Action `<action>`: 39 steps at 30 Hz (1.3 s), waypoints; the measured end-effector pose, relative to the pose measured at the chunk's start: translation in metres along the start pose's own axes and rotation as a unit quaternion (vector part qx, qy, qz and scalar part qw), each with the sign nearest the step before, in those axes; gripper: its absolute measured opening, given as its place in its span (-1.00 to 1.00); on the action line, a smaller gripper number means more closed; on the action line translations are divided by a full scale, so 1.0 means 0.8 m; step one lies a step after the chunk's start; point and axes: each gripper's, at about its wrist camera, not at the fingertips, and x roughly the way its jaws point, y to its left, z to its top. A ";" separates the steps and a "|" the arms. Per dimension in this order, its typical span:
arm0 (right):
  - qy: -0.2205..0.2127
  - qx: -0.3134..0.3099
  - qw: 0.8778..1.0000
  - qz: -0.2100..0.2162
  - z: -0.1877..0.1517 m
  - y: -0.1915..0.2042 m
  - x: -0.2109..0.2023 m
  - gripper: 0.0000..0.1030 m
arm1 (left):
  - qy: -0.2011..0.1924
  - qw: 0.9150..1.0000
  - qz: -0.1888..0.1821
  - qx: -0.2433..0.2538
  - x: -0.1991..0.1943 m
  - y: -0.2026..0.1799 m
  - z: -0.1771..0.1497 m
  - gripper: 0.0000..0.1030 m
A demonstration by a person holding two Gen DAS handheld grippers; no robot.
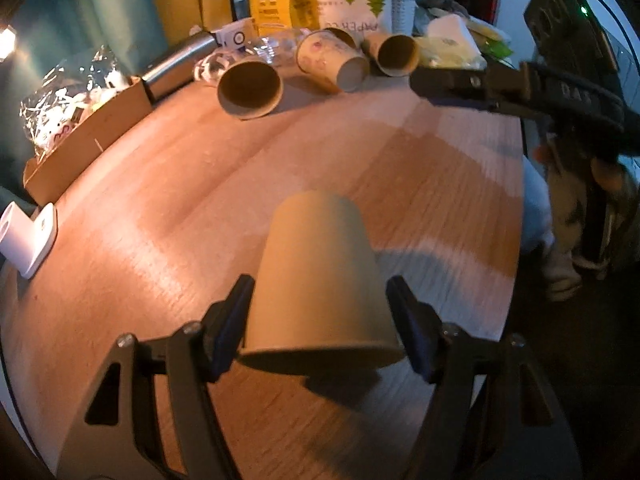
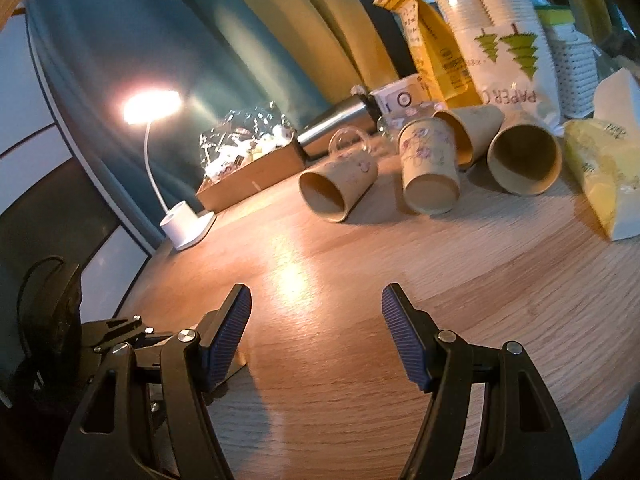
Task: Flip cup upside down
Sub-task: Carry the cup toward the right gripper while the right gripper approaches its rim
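Note:
A plain brown paper cup point(image 1: 320, 276) stands upside down on the wooden table point(image 1: 168, 184), rim down, right between the fingers of my left gripper point(image 1: 320, 304). The jaws are spread a little wider than the cup, with small gaps on both sides, so the gripper is open around it. My right gripper point(image 2: 316, 316) is open and empty above the table; its dark arm also shows in the left wrist view point(image 1: 480, 88) at the far right. The upside-down cup is not in the right wrist view.
Several paper cups lie on their sides at the back point(image 1: 250, 88) point(image 2: 430, 164). Behind them are a metal flask point(image 1: 176, 66), a yellow bag point(image 2: 436, 52) and a sleeve of paper cups point(image 2: 508, 48). A cardboard tray point(image 1: 80, 148) and a lit desk lamp point(image 2: 186, 224) stand left.

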 end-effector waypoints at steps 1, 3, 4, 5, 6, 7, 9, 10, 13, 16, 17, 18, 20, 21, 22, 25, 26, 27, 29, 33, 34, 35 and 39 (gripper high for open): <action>0.003 -0.001 1.000 0.003 -0.001 0.002 0.002 0.38 | 0.000 1.000 0.000 0.003 0.001 -0.001 0.000 0.32; 0.006 -0.004 1.000 0.012 -0.002 0.007 0.004 0.38 | -0.005 1.000 -0.001 0.009 -0.003 -0.004 -0.001 0.31; 0.007 -0.004 1.000 0.016 -0.003 0.008 0.004 0.38 | -0.012 1.000 -0.001 0.008 -0.006 -0.005 0.000 0.31; 0.009 -0.003 1.000 0.025 -0.003 0.010 0.005 0.38 | -0.023 1.000 -0.005 0.004 -0.010 -0.006 0.002 0.31; 0.010 -0.001 0.999 0.033 -0.003 0.011 0.005 0.38 | -0.036 0.999 -0.008 0.002 -0.015 -0.008 0.004 0.31; 0.010 0.003 0.999 0.042 -0.002 0.011 0.004 0.38 | -0.051 0.999 -0.013 0.004 -0.022 -0.010 0.007 0.31; 0.008 0.016 0.998 0.062 0.001 0.011 0.001 0.38 | -0.082 0.996 -0.010 0.018 -0.034 -0.022 0.012 0.30; 0.007 0.021 0.997 0.073 0.002 0.012 -0.001 0.38 | -0.094 0.995 -0.006 0.028 -0.039 -0.029 0.013 0.30; 0.007 0.033 0.996 0.085 0.006 0.012 -0.004 0.52 | -0.104 0.994 -0.007 0.040 -0.042 -0.043 0.016 0.30; 0.007 0.037 0.996 0.080 0.006 0.012 -0.005 0.54 | -0.058 0.997 -0.004 0.056 -0.025 -0.049 0.010 0.29; 0.009 0.038 0.996 0.076 0.006 0.012 -0.004 0.54 | -0.038 0.998 -0.004 0.058 -0.019 -0.049 0.006 0.29; 0.010 0.038 0.996 0.075 0.005 0.012 -0.002 0.54 | -0.024 0.998 -0.006 0.058 -0.015 -0.048 0.004 0.30; 0.014 0.034 0.996 0.076 0.004 0.015 0.000 0.54 | -0.009 0.998 -0.003 0.057 -0.010 -0.046 0.001 0.34; 0.017 0.032 0.997 0.075 0.003 0.015 0.001 0.54 | -0.005 0.998 -0.004 0.056 -0.009 -0.044 0.003 0.34; 0.019 0.031 0.997 0.074 0.002 0.016 0.002 0.54 | -0.001 0.999 -0.005 0.052 -0.008 -0.043 0.004 0.33; 0.025 0.030 0.996 0.078 0.000 0.016 0.005 0.54 | 0.006 0.999 -0.003 0.050 -0.005 -0.043 0.010 0.30; 0.026 0.031 0.996 0.080 -0.001 0.016 0.006 0.54 | 0.004 0.999 0.000 0.049 -0.006 -0.045 0.010 0.30; 0.031 0.036 0.995 0.087 -0.002 0.014 0.009 0.54 | 0.000 0.999 -0.001 0.048 -0.008 -0.045 0.011 0.30; 0.042 0.049 0.993 0.103 -0.006 0.011 0.014 0.54 | -0.024 0.999 0.002 0.041 -0.017 -0.045 0.010 0.29; 0.057 0.072 0.988 0.126 -0.011 0.005 0.022 0.54 | -0.085 0.996 0.008 0.038 -0.040 -0.051 0.008 0.28; 0.060 0.081 0.985 0.137 -0.012 0.003 0.024 0.54 | -0.098 0.994 0.013 0.037 -0.043 -0.052 0.008 0.28; 0.062 0.085 0.984 0.142 -0.012 0.003 0.024 0.54 | -0.107 0.994 0.017 0.032 -0.046 -0.052 0.006 0.28; 0.074 0.095 0.983 0.142 -0.015 0.006 0.030 0.54 | -0.072 0.997 0.017 0.033 -0.036 -0.051 -0.006 0.28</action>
